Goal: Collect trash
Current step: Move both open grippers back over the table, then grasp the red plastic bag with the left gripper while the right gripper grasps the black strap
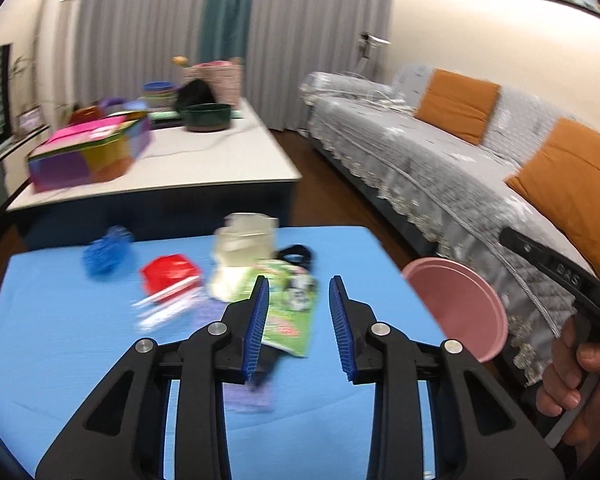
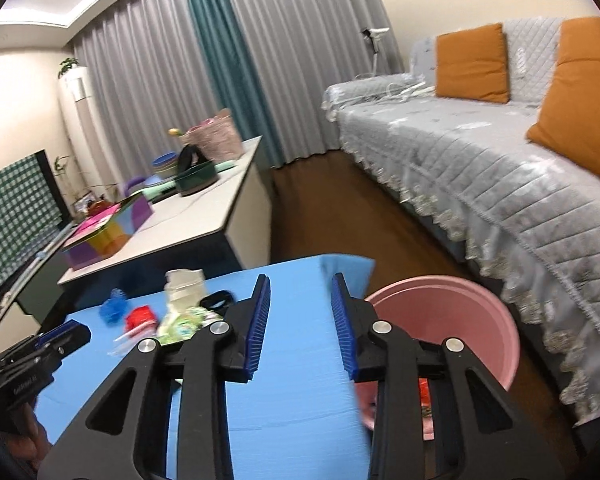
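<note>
Trash lies on a blue table: a green wrapper, a clear plastic container, a red packet, a blue crumpled piece, white straws, a purple scrap and a black ring. My left gripper is open just above the green wrapper. My right gripper is open and empty over the table's right edge, beside a pink bin that holds a red piece. The same trash pile shows in the right wrist view.
A white coffee table with a colourful box, bowls and a basket stands beyond. A grey sofa with orange cushions runs along the right. Wooden floor lies between.
</note>
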Demonstrator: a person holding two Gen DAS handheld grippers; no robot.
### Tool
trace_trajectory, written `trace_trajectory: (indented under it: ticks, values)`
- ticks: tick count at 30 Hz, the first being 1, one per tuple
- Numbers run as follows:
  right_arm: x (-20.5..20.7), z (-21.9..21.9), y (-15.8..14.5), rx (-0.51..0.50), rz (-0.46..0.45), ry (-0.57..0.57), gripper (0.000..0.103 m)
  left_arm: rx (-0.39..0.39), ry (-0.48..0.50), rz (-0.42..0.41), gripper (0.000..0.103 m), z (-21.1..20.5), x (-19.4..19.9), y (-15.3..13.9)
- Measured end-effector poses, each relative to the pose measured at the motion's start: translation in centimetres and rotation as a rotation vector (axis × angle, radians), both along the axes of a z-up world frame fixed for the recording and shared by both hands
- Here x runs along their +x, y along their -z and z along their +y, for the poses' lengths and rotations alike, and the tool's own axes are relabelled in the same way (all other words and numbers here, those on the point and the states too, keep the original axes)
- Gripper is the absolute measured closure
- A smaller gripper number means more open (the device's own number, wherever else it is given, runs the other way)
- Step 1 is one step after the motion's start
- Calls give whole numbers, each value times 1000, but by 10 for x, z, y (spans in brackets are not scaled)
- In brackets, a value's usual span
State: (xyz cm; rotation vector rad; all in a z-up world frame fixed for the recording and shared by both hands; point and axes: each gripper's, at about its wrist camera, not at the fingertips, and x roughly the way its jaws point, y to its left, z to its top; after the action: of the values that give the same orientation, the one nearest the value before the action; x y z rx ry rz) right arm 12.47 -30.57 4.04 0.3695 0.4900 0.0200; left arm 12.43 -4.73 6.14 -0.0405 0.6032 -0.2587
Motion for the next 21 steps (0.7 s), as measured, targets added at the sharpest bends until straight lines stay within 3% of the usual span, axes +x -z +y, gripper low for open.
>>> trace_trajectory:
  ticks: [8, 13, 21]
  values:
    - [29, 37, 20, 5, 35, -70, 71, -46, -171, 50, 75, 60, 22, 38]
    - [52, 48, 35, 9, 64, -84, 71, -25, -218, 53, 75, 75, 43, 54]
    - [95, 64, 58, 27, 102, -103, 71, -64, -291, 81, 75, 100, 81, 76]
